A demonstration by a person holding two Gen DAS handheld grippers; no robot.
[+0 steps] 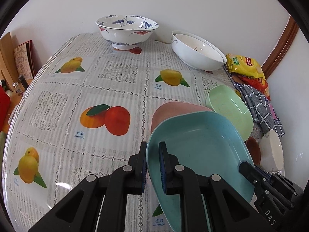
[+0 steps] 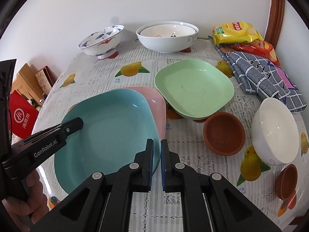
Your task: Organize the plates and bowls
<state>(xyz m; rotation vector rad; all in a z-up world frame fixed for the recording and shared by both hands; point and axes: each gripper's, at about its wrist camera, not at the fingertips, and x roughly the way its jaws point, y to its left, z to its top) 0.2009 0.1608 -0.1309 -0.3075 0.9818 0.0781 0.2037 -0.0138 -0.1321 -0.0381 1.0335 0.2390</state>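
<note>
Both hand-held grippers are clenched on the blue plate: the left hand-held gripper grasps its left rim and the right hand-held gripper its near right rim. The plate is tilted just above the pink plate on the table. To the right lie the green plate, a brown bowl and a white bowl.

Both grippers are angled steeply downward. The left gripper is clamped on a rim, and so is the right gripper, jaws nearly closed.
</note>
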